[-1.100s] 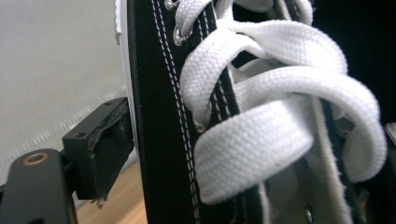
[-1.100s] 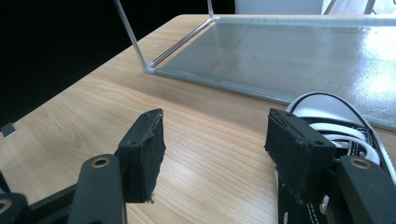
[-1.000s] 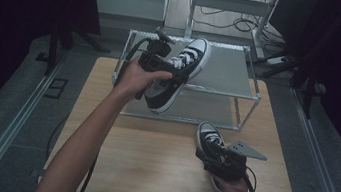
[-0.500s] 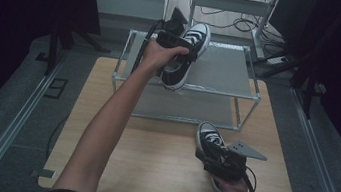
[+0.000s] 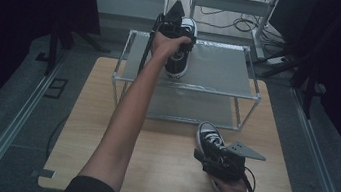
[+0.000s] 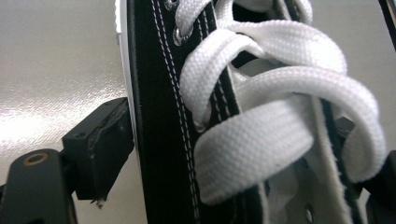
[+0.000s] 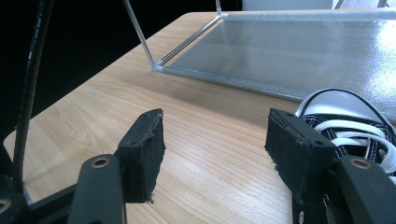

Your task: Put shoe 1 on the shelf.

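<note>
My left claw (image 5: 175, 28) was clenched on the black-and-white sneaker (image 5: 180, 52) across its laced upper, one pad (image 6: 105, 140) pressed against the black canvas just beside the white laces (image 6: 275, 116), and it held the shoe over the top shelf of the wire rack (image 5: 255, 90) at the far side of the worktop (image 5: 88, 130). Whether the sole already rested on the mesh I could not tell. To do this step well, I judged the shoe should come down level, sole flat on the shelf and well inside its rim, before I let the grip go, so it would not tip off the edge. My right claw (image 7: 212, 144) stood released low over the wood, nothing between its pads, with the second sneaker (image 5: 210, 139) just beside it near the rack's lower shelf. No brand, label or writing could be read on either shoe; the stitching and eyelets were all that showed.
</note>
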Available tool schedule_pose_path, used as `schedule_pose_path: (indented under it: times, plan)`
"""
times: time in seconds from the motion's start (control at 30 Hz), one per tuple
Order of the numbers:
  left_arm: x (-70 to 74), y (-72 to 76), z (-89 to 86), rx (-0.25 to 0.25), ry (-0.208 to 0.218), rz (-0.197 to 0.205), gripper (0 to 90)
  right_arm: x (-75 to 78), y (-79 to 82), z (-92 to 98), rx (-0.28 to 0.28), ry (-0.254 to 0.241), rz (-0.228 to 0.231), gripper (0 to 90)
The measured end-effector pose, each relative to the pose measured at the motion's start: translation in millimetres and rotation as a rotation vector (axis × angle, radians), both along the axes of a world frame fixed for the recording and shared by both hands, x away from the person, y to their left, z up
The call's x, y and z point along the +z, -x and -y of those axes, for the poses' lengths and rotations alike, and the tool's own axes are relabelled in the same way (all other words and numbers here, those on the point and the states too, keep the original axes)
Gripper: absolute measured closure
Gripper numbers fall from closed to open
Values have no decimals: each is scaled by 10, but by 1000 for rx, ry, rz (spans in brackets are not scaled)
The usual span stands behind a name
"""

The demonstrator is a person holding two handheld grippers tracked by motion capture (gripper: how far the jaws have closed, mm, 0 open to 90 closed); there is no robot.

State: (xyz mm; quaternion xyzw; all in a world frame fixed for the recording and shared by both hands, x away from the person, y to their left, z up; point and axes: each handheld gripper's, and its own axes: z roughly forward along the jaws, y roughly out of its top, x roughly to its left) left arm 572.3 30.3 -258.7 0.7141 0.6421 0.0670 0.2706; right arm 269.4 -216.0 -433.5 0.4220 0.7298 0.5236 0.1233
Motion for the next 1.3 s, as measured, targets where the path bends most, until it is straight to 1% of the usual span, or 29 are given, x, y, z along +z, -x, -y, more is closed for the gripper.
schedule_pose_path:
  times: [0.1, 0.2, 0.3, 0.43, 0.53, 0.6, 0.7, 0.87, 0.93, 1.03, 1.13, 1.17, 1.27, 1.3]
  plan:
    - [-43, -50, 30, 16, -3, -14, 156, 0, 1, -1, 0, 1, 2, 372]
    - [-89, -98, 58, 49, -31, -28, 156, -2, 5, -6, 0, 1, 1, 371]
    - [-131, -137, 71, 71, -48, -38, 155, -1, 9, -7, 1, 1, 0, 371]
    - [-182, -165, 85, 84, -76, -44, 153, -6, 10, -14, 4, 2, 0, 371]
    - [-219, -180, 96, 69, -104, -52, 150, -15, 6, -21, 5, 4, -3, 369]
    - [-249, -193, 95, 76, -98, -58, 149, -21, 5, -27, 5, 5, -5, 369]
    - [-288, -219, 103, 76, -103, -67, 148, -28, 5, -37, 7, 8, -7, 369]
    - [-304, -243, 108, 72, -104, -82, 143, -39, -1, -41, 7, 10, -8, 368]
    - [-320, -258, 102, 68, -101, -96, 142, -42, 0, -46, 8, 11, -9, 367]
    - [-348, -268, 107, 78, -101, -100, 137, -44, 4, -55, 11, 13, -9, 365]
    - [-339, -262, 106, 93, -77, -90, 128, -44, 5, -57, 13, 15, -8, 364]
    - [-334, -259, 106, 94, -77, -85, 126, -46, 4, -58, 13, 15, -8, 364]
    - [-278, -220, 94, 92, -56, -25, 126, -49, 5, -65, 15, 16, -11, 363]
    - [-268, -211, 91, 84, -54, -23, 119, -49, 6, -68, 17, 17, -11, 363]
